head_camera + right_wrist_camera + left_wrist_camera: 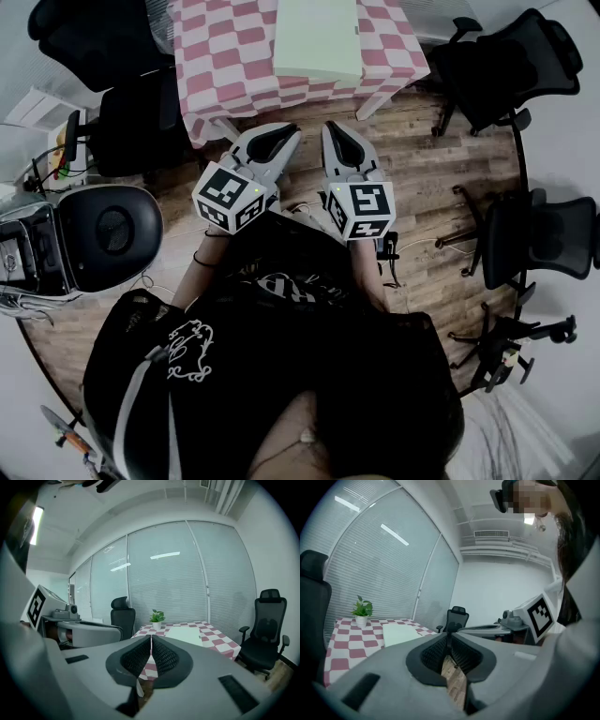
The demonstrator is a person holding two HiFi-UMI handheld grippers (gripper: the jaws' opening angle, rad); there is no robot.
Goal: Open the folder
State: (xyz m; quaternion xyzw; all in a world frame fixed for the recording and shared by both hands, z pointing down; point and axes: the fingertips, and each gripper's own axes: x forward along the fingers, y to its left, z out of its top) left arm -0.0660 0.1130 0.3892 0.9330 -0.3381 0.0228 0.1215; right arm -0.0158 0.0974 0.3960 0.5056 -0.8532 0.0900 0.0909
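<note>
Fingers pressed together on nothing at left gripper (pixel 279 133) and right gripper (pixel 337 131); well short of the pale green folder (pixel 319 39), flat on the checkered counter (pixel 225 56); best to reach forward, spread them, pinch only the top cover.

You wear a black top (pixel 300 375) with a white graphic print (pixel 190 349), and a thin dark band (pixel 202 260) on the left wrist. The left gripper (pixel 281 133) and right gripper (pixel 339 131) each have a light grey moulded shell, black ribbed pads (pixel 136 658), and a white marker cube (pixel 232 199) bearing black square codes.
</note>
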